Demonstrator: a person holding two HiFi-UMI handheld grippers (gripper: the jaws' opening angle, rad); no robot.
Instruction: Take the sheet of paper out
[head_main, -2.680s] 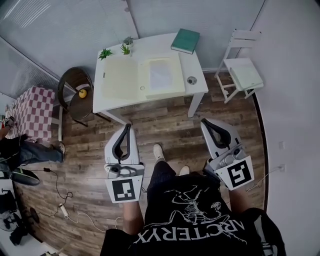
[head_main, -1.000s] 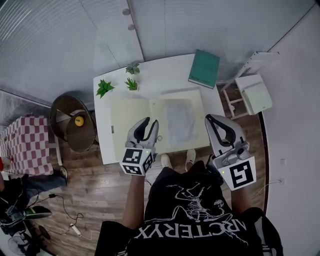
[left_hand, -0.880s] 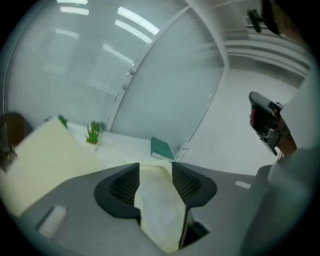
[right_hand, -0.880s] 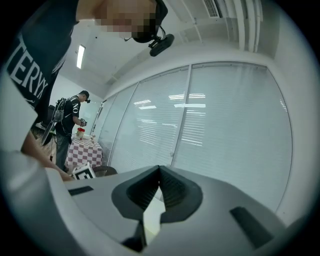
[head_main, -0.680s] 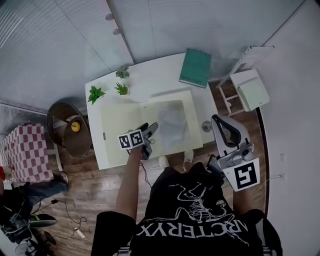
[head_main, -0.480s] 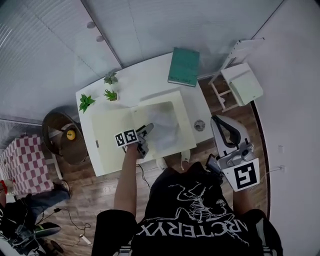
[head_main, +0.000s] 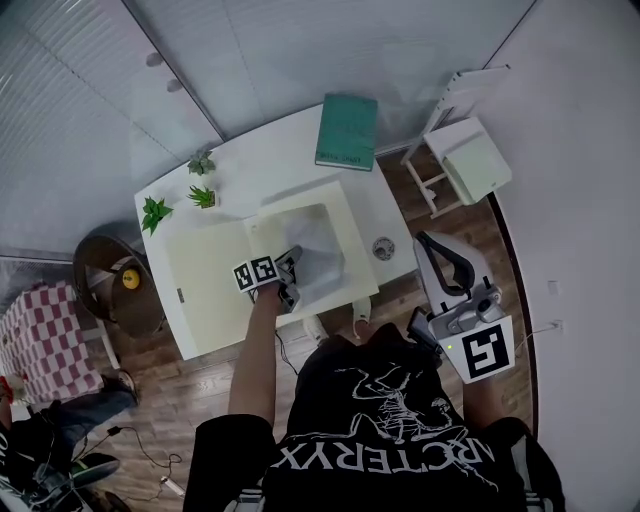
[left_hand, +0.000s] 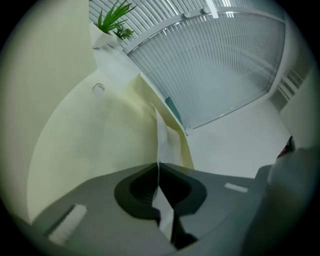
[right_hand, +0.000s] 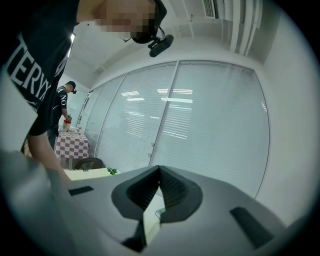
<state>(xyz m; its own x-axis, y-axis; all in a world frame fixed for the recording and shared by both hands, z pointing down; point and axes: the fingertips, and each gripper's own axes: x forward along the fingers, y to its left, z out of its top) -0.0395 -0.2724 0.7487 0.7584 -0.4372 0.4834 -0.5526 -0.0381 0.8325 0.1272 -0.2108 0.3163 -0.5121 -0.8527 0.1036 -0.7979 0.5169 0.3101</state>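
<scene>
Fingers of the left gripper (head_main: 292, 264) clamp the paper (head_main: 322, 238) at frame centre. Lower right, fingers of the right gripper (head_main: 424, 240) rest together.

The person, earlier well back from the table (head_main: 270, 160), now stands against it. The left gripper (head_main: 293, 265), earlier at the waist, now reaches down onto the open folder (head_main: 210, 280). Its jaws, apart a second ago, pinch the sheet of paper (head_main: 318, 245) by its edge.
</scene>
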